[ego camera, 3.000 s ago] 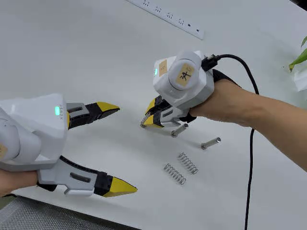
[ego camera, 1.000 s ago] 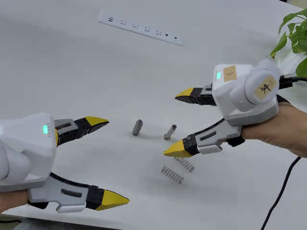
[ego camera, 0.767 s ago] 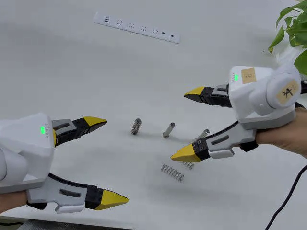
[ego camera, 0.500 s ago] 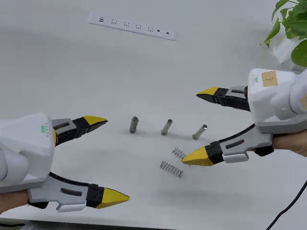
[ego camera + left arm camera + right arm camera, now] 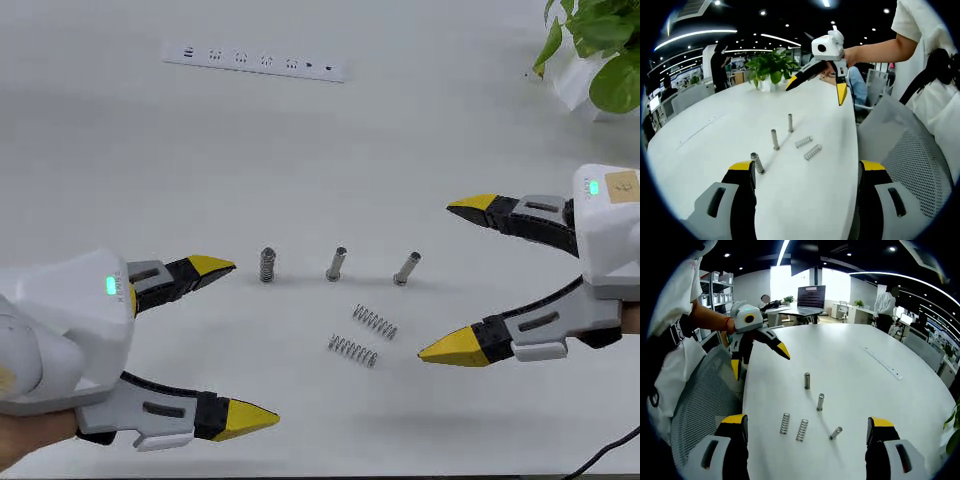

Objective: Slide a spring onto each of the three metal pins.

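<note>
Three metal pins stand in a row on the white table. The left pin (image 5: 267, 264) (image 5: 757, 163) (image 5: 807, 380) wears a spring. The middle pin (image 5: 336, 263) (image 5: 774, 139) (image 5: 820, 401) and the right pin (image 5: 407, 267) (image 5: 790, 122) (image 5: 835, 432) are bare. Two loose springs (image 5: 375, 321) (image 5: 352, 350) lie just in front of them. My left gripper (image 5: 255, 340) (image 5: 806, 170) (image 5: 761, 367) is open, left of the row. My right gripper (image 5: 435, 280) (image 5: 807, 422) (image 5: 814, 95) is open, right of the row. Neither holds anything.
A white power strip (image 5: 254, 60) lies at the far side of the table (image 5: 120, 170). A potted plant (image 5: 590, 60) stands at the far right corner. A mesh chair (image 5: 910, 165) sits beside the table's near edge.
My right gripper, shut low by the pins three seconds ago, has opened and drawn back to the right. A pin with a spring on it now stands where it was. The left gripper barely moved.
</note>
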The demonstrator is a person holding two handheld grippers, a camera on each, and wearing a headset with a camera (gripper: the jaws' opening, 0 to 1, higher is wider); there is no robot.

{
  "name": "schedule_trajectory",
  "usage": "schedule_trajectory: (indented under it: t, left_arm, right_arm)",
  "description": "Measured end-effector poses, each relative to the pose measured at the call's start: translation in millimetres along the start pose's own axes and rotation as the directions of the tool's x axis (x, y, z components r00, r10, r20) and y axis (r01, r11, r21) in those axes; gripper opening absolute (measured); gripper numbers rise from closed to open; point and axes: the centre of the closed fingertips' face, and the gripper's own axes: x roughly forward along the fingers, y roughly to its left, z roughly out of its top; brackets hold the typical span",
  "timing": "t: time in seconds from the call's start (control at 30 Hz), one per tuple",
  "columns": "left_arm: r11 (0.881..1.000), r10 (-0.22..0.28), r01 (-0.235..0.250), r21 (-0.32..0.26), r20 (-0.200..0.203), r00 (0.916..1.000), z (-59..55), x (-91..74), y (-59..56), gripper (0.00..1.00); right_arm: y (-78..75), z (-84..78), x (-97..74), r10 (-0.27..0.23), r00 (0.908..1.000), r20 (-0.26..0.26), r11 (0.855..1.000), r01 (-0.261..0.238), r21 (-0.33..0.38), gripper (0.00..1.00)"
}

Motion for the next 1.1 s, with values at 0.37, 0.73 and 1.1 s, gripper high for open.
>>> schedule_trajectory:
  t: [0.37, 0.73, 1.1]
  left_arm:
    - [0.997, -0.058, 0.062, 0.048, -0.080, 0.9951, -3.4, 35.2, -8.9, 0.68]
    - [0.987, -0.089, 0.120, 0.110, -0.250, 0.9641, -20.5, 80.5, -10.7, 0.38]
    - [0.971, -0.079, 0.153, 0.185, -0.357, 0.9309, -35.1, 105.6, -12.5, 0.21]
  right_arm:
    - [2.1, -23.5, -16.6, -0.028, 0.9992, 0.028, 0.998, 0.026, 0.049, 0.99]
    - [2.2, -40.7, -26.0, -0.057, 0.9978, 0.033, 0.995, 0.054, 0.084, 0.97]
    - [3.6, -50.7, -28.8, -0.077, 0.9963, 0.038, 0.991, 0.072, 0.113, 0.96]
